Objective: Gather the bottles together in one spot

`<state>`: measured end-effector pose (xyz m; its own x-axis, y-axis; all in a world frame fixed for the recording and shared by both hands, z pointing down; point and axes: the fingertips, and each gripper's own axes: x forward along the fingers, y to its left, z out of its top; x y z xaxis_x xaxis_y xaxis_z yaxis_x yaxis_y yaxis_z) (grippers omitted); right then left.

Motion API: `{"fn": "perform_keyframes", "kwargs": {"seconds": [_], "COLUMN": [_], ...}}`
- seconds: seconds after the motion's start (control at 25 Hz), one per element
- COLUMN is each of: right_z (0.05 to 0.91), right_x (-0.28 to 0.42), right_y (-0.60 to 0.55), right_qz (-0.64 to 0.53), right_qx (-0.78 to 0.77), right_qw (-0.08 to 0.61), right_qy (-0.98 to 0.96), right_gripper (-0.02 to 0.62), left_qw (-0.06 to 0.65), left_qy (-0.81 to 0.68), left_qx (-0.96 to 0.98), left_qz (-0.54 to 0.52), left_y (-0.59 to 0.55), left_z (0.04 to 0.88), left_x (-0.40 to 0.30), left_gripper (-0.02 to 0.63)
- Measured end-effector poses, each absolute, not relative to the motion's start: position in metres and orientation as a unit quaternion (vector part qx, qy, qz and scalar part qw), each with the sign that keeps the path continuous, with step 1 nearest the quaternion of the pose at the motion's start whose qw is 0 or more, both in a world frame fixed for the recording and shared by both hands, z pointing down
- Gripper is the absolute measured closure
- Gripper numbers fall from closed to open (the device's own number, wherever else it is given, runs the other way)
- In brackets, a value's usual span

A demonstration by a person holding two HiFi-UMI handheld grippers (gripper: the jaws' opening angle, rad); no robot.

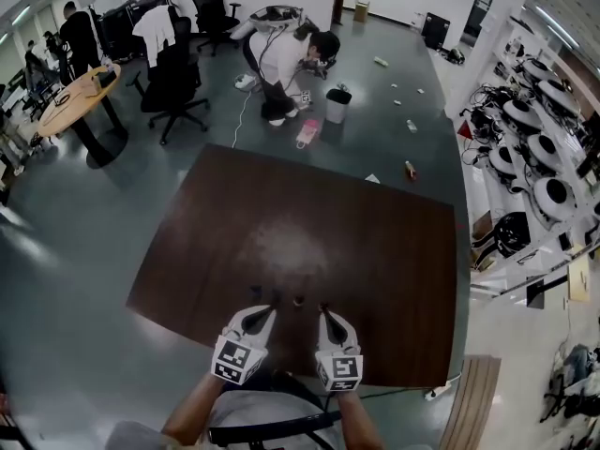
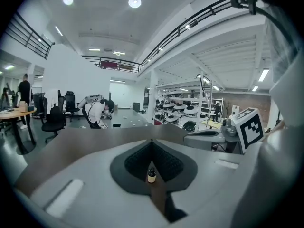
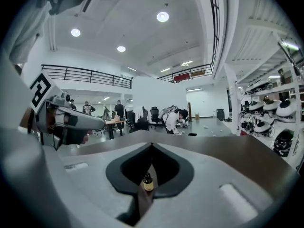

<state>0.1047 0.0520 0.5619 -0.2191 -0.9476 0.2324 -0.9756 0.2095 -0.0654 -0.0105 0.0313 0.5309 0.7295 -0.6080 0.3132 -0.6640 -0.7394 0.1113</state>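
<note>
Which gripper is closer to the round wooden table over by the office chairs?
Left. The left gripper is on the side towards the round wooden table, which stands far off up-left across the floor. The right gripper is beside it, further right.

Deep brown tabletop, pale grey tools, one amber bottle
The tabletop (image 1: 375, 251) is dark brown with a paler, dull sheen at its middle; the left hand-held gripper (image 1: 273, 300) and right hand-held gripper (image 1: 324, 309) are light grey with black ribbed pads, and each carries a white cube (image 1: 237, 359) printed with black square markers; the bottle (image 2: 151, 175) is dark amber with a black cap and a yellowish label; the floor (image 1: 75, 279) is glossy grey-green, dotted with small white scraps (image 1: 411, 125); a person (image 1: 281, 64) wears a white top and dark trousers; the bin (image 1: 337, 106) is white with a dark rim, the pink object (image 1: 307, 132) lies on the grey floor, the office chairs (image 1: 173, 87) are black, the round table (image 1: 75, 97) is light wood
</note>
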Motion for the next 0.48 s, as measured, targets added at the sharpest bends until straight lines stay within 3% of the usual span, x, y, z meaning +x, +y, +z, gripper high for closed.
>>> {"fn": "perform_keyframes", "kwargs": {"seconds": [0.48], "right_z": [0.521], "right_x": [0.094], "right_y": [0.06], "right_qz": [0.087], "right_qx": [0.629], "right_qw": [0.045], "right_qy": [-0.771], "right_gripper": [0.594], "left_qw": [0.099], "left_qy": [-0.323], "left_qx": [0.934], "left_qz": [0.121], "left_y": [0.034], "left_z": [0.511], "left_x": [-0.019], "left_gripper": [0.606]}}
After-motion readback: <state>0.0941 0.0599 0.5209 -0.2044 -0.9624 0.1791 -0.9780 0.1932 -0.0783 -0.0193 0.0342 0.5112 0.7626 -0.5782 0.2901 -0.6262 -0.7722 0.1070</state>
